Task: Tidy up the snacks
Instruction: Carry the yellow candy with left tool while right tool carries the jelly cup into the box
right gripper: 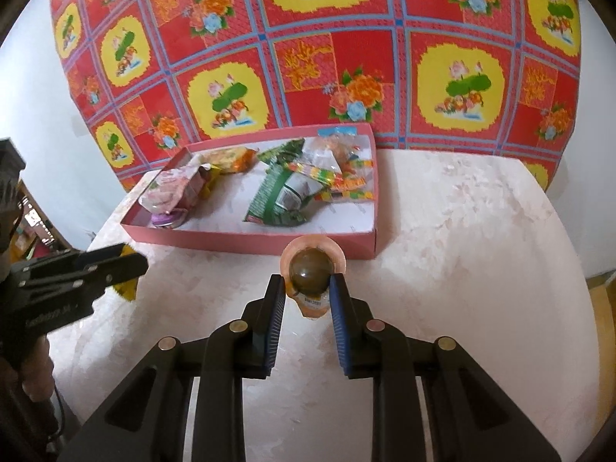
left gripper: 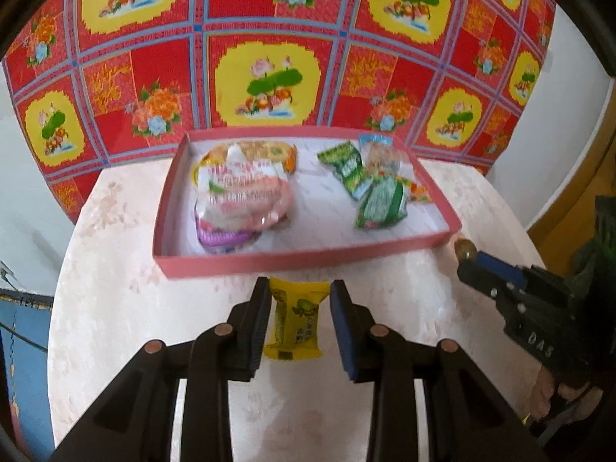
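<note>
A pink shallow box [left gripper: 300, 260] sits on the pale table and holds snack packs: a pink-and-white bag [left gripper: 238, 192] at its left and green packets [left gripper: 379, 200] at its right. My left gripper [left gripper: 299, 296] is shut on a yellow snack packet [left gripper: 294, 319], just in front of the box's near wall. My right gripper [right gripper: 308, 288] is shut on a clear pack with a dark round snack [right gripper: 311, 273], near the box's [right gripper: 250, 238] front right corner. It also shows in the left wrist view [left gripper: 467, 254].
The round pale table [left gripper: 115, 269] stands against a red, yellow and blue flowered cloth [left gripper: 269, 38]. White walls flank it. My left gripper shows at the left edge of the right wrist view [right gripper: 127, 265].
</note>
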A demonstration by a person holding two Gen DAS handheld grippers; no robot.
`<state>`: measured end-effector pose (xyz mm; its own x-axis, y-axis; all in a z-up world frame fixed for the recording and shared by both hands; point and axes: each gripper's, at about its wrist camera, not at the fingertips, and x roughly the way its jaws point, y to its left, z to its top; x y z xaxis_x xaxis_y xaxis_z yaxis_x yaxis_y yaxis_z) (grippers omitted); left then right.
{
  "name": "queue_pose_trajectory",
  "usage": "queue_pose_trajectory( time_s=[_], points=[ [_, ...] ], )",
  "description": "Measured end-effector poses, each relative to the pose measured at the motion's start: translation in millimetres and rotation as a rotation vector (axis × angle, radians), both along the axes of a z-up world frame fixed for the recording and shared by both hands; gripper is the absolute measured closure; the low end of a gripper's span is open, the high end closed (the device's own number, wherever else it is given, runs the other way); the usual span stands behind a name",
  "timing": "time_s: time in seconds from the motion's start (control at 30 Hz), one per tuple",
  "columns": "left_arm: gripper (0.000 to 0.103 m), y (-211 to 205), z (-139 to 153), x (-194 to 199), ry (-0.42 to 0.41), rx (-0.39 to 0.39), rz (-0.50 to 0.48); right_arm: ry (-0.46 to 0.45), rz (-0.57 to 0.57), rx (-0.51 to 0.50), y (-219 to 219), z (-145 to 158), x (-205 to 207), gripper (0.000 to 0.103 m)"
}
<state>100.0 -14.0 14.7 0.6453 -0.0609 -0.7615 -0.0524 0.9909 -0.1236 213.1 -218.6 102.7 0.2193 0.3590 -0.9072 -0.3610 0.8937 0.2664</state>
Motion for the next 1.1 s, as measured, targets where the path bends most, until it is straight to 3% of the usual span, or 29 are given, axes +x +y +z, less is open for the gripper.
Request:
queue_pose_trajectory(
  time_s=[0.33, 0.67, 1.1],
  points=[
    [0.07, -4, 16, 37, -0.05, 0.01, -0.018, -0.03, 0.016, 0.011, 13, 7, 20, 0.078],
    [0.07, -1, 8, 69, -0.048, -0.035, -0.009, -0.033, 0.008, 0.007, 19, 3, 39, 0.078],
    [0.07, -10, 0, 106, -0.055, 0.017, -0.028, -0.024, -0.005, 0.004, 17, -10, 54, 0.078]
  ],
)
